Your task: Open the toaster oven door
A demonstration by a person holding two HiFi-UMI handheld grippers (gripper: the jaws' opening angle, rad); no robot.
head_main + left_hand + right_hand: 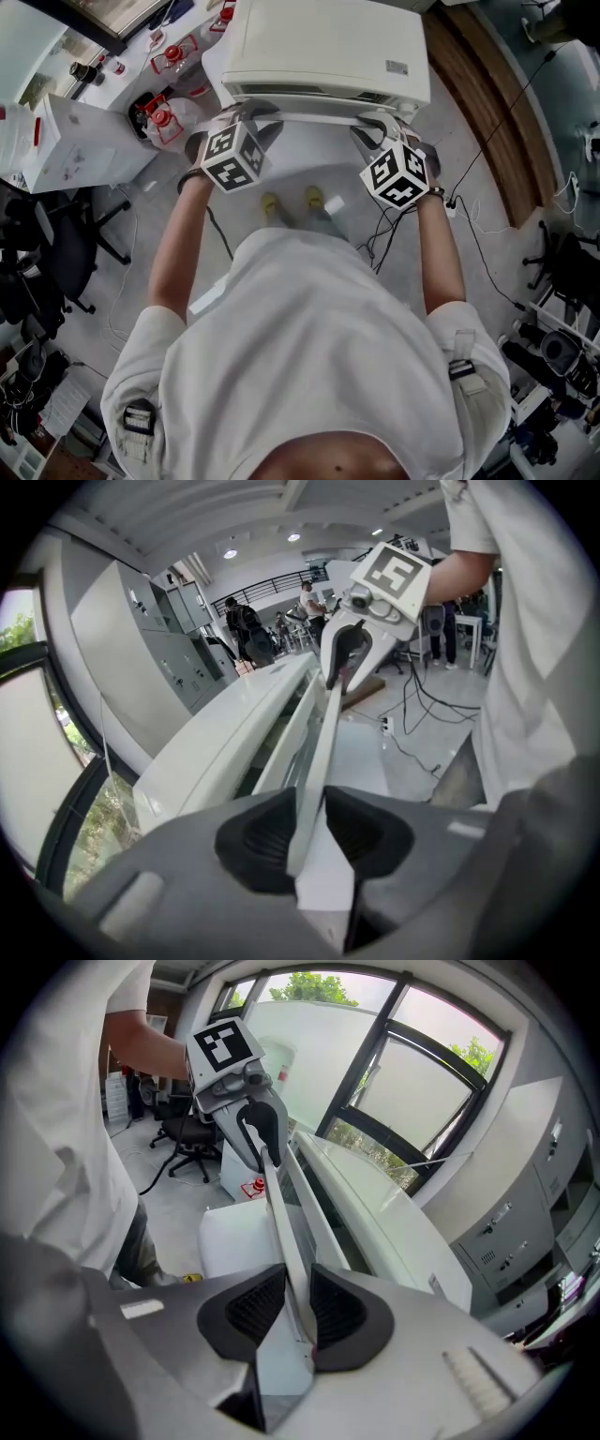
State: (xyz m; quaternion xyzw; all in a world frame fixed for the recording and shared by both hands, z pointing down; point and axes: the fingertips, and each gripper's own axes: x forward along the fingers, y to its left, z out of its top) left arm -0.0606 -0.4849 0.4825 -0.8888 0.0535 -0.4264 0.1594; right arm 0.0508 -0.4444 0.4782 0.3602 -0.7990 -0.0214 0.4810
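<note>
A white toaster oven (323, 42) stands on a white table, its door slightly ajar at the top. The long pale door handle (309, 120) runs across its front. My left gripper (246, 120) is clamped on the handle's left end; in the left gripper view the bar (323, 742) passes between the dark pads (267, 841) of that gripper (309, 832). My right gripper (380, 129) holds the handle's right end, and in the right gripper view the bar (281, 1222) sits between its jaws (298, 1307). Each gripper view shows the other gripper far along the bar.
Bottles with red caps (164, 117) and a white box (80, 141) lie left of the oven. A black office chair (56, 253) stands lower left. Cables (469, 216) trail over the floor at the right, beside a wooden strip (478, 103).
</note>
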